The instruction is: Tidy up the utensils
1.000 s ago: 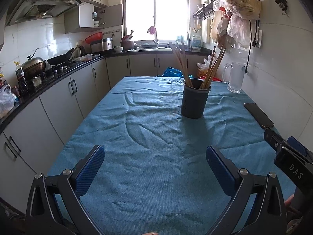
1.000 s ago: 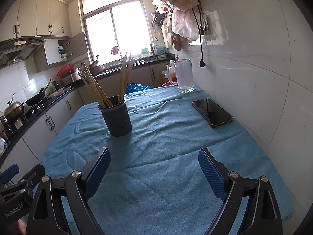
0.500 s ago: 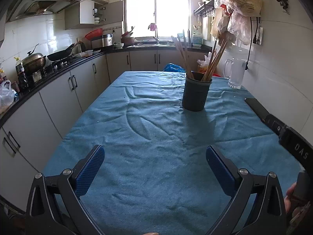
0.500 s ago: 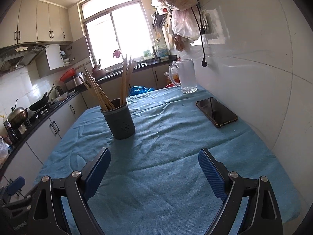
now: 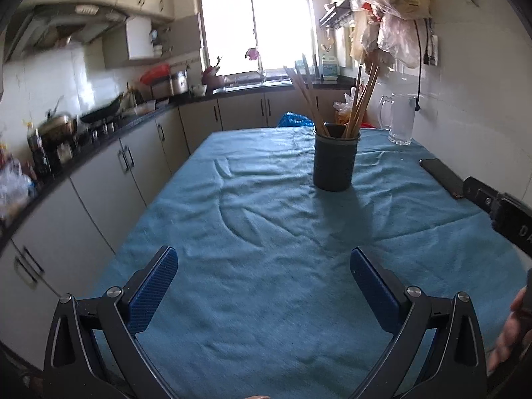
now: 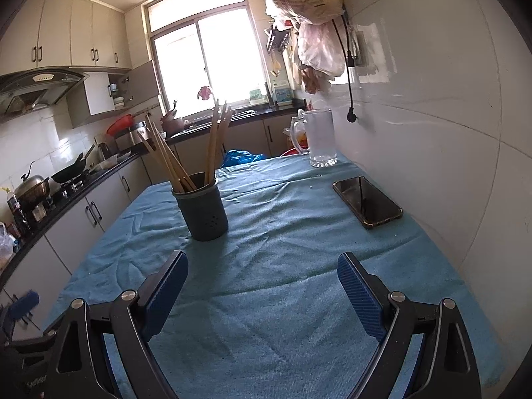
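Two hand-held grippers above a cloth-covered table, both empty.

The left gripper (image 5: 264,267) and right gripper (image 6: 262,271) each hover with blue pads spread wide, pinching nothing. A dark utensil holder (image 6: 202,212) stands upright near the middle of the blue tablecloth (image 6: 282,239), wooden chopsticks (image 6: 212,143) fanned out of it. A phone (image 6: 367,206) lies by the wall-side edge; a glass mug (image 6: 319,138) stands at the far corner.
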`<state>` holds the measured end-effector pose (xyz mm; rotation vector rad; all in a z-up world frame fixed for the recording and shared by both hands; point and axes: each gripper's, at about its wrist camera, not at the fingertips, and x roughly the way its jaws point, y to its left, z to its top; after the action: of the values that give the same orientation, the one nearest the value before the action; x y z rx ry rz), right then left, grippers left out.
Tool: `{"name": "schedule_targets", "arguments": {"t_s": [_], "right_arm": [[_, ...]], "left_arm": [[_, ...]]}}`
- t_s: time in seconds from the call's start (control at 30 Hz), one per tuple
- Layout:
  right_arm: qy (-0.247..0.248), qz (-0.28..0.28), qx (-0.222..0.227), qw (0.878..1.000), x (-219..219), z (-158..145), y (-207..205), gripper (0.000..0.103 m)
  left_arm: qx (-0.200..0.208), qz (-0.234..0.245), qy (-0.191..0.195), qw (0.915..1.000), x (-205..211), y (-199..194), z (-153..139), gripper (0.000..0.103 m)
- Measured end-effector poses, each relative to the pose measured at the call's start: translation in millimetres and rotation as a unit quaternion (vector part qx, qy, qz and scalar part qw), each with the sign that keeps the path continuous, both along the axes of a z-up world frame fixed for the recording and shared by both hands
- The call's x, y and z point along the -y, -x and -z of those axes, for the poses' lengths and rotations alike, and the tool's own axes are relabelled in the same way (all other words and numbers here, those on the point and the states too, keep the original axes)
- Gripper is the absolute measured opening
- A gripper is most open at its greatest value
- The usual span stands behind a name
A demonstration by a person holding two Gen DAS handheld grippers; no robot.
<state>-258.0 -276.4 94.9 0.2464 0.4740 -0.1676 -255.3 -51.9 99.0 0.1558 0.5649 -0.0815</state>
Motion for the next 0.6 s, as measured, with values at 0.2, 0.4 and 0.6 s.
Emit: {"name": "schedule_targets", "arguments": {"t_s": [0.2,0.4,0.6], "right_arm": [[0.025,-0.014,-0.01,1.0,-7,-1,-5,0.094],[0.031,-0.016,-0.014,0.999,-10,1,-12,0.094],[0.041,-0.025,-0.021,0.999,-19,6,-17,0.094]], "left_arm": [[0.037,0.014,-0.045,0.9982,-8,-1,-12,0.103],[0.005,0.03,-0.02,0.9993,-12,-6,-8,0.103],[-0.022,0.044,-0.001,0.9988,-2,-11,1,0.103]]}}
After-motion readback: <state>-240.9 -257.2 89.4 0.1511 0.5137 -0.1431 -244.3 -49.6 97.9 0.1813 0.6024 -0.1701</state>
